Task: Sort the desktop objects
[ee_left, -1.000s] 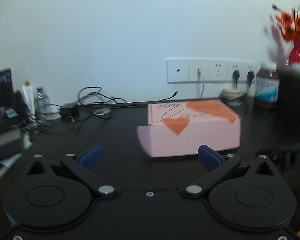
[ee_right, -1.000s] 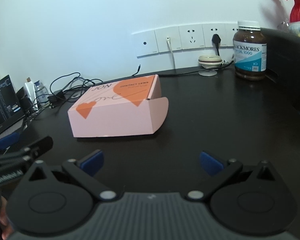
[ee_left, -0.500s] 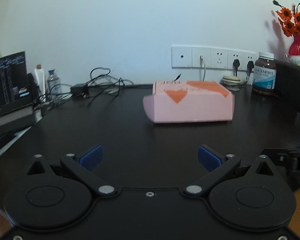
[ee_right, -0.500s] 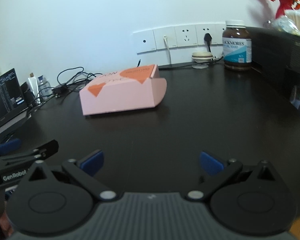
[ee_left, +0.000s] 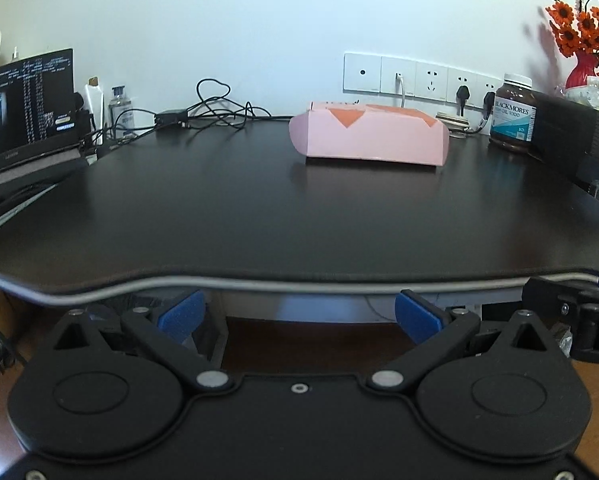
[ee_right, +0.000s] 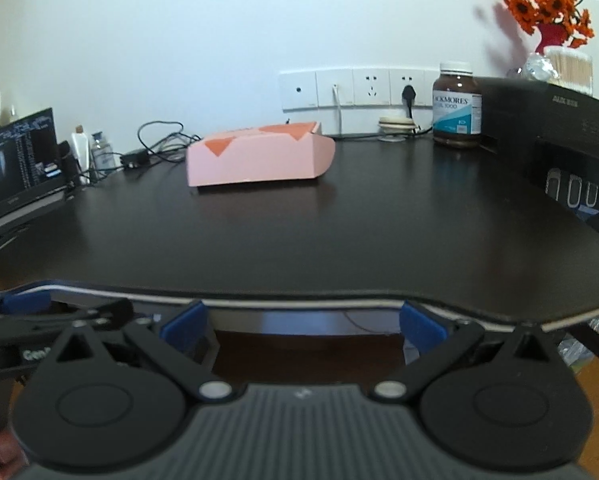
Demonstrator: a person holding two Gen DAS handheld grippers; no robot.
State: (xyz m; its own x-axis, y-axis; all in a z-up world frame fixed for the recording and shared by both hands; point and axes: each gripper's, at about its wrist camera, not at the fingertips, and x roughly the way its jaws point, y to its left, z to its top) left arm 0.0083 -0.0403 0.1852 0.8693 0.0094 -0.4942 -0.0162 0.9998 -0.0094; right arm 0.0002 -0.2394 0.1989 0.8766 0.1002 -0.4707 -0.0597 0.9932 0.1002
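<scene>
A black worktop stands against a white wall with one row of sockets. One pink box lies toward the back, one brown supplement jar stands to its right beside a black unit, and one red vase of orange flowers sits behind; cables and a laptop crowd the left. Left gripper and right gripper hang below the front edge, jaws spread, holding nothing
</scene>
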